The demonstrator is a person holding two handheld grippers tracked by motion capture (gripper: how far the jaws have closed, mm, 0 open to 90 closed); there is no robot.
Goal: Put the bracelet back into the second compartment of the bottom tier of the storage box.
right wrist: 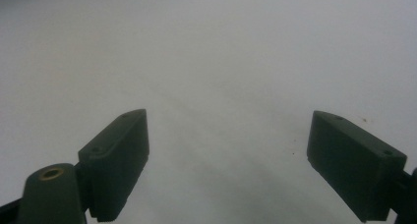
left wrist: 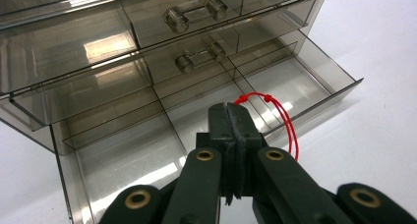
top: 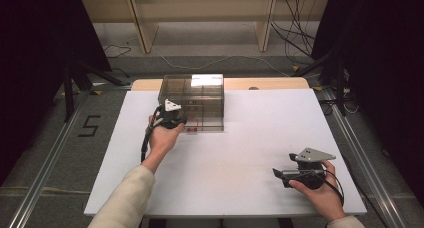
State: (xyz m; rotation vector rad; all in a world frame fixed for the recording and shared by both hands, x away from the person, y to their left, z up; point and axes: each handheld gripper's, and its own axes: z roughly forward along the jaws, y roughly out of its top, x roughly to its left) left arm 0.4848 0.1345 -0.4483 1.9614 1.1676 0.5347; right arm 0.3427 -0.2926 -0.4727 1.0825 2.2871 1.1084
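Smoky clear plastic drawer unit (left wrist: 147,62) sits at the table's (top: 240,153) far left, bottom drawer (left wrist: 275,91) pulled out toward the left gripper (left wrist: 235,117), fingers pinched on its red cord (left wrist: 290,121) (pull loop). Right gripper (right wrist: 228,160) rests well apart, fingers spread.

high: above, fwd-down | left cam: close on drawers (left wrist: 196,86) | right cam: tabletop (right wrist: 221,62)

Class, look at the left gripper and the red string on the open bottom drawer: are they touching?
Touching. In the left gripper view, the left gripper has its jaws pressed shut on the red string, which loops out beside them over the drawer.
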